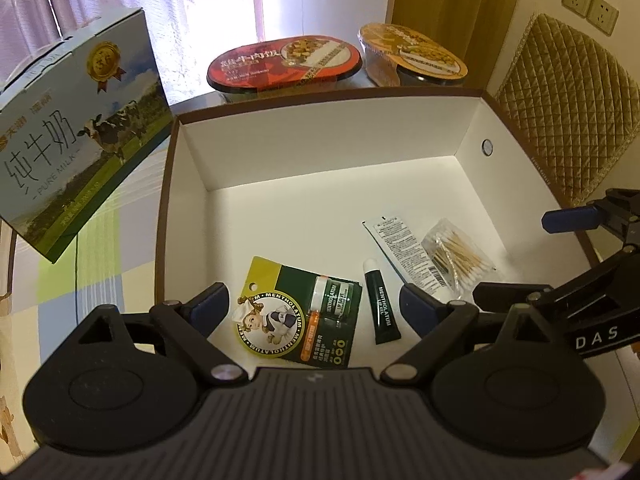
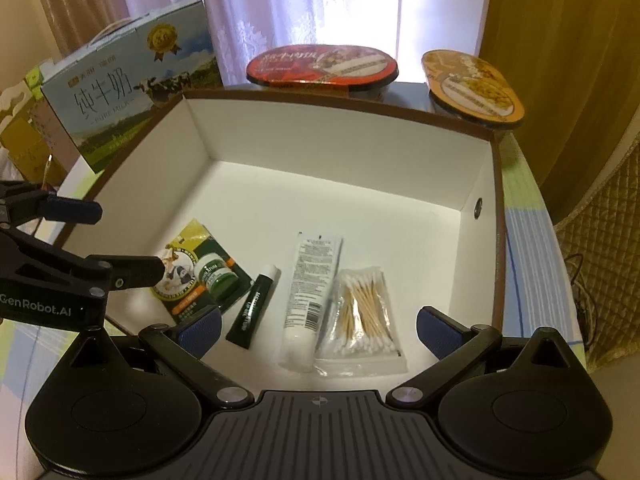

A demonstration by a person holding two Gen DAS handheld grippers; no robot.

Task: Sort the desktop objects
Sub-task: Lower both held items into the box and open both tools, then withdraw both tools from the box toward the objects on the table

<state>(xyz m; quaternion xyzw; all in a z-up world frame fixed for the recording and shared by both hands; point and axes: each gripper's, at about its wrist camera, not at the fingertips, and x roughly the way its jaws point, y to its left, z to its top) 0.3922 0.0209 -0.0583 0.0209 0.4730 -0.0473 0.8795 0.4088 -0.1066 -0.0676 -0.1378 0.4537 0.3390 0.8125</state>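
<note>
The left gripper [image 1: 312, 304] and the right gripper [image 2: 318, 328] both hang over the near edge of the open white cardboard box with brown outer walls [image 2: 340, 128], jaws spread wide and gripping nothing. Four items lie on the box floor in a row: a green-and-yellow Mentholatum lip balm blister card [image 1: 296, 312] at the left, a small dark green lip gel tube with a white cap [image 1: 382, 302] just beside it, a white squeeze tube with printed text [image 2: 308, 300] next, and a clear plastic bag of wooden cotton swabs [image 2: 362, 316] touching that tube on the right. Behind the box stand a blue milk carton [image 1: 80, 132], a red-lidded oval meal bowl [image 1: 286, 64] and an orange-lidded oval meal bowl [image 1: 414, 54].
</note>
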